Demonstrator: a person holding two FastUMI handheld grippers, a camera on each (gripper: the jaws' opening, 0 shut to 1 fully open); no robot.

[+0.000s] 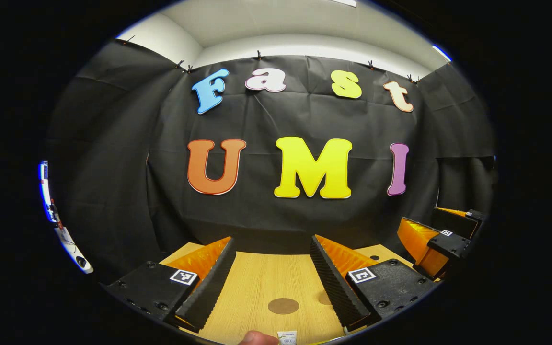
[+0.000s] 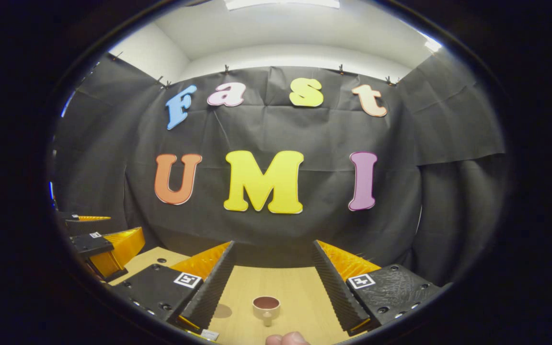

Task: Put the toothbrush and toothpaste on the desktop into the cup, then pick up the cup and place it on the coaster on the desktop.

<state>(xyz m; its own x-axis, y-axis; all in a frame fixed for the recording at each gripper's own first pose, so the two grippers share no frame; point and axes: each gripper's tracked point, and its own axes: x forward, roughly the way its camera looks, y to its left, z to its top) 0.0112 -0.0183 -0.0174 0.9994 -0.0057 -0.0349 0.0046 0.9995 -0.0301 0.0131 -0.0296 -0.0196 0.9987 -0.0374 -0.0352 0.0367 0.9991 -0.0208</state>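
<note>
Fingers of my left gripper (image 1: 273,282) stand wide apart and hold nothing; no part of them touches any object. Between them, on the wooden desktop (image 1: 257,282), lies the round brown coaster (image 1: 283,305), flat and clear of both fingers. At the bottom edge of the left gripper view, the white end of what appears to be the toothpaste (image 1: 287,338) shows beside a fingertip (image 1: 257,338) of my hand; I cannot tell more of the tube. My left gripper points level toward the black booth wall, low over the desktop.

My right gripper (image 2: 273,282) is likewise spread wide, gripping nothing. Between its fingers, well ahead on the desktop, stands the cup (image 2: 266,304), upright, its handle turned toward me, apart from both fingers. The coaster (image 2: 222,311) shows just left of the cup, partly hidden behind the left finger. The right gripper also points level at the wall. Each gripper shows at the far side edge of the other's view, side by side.
</note>
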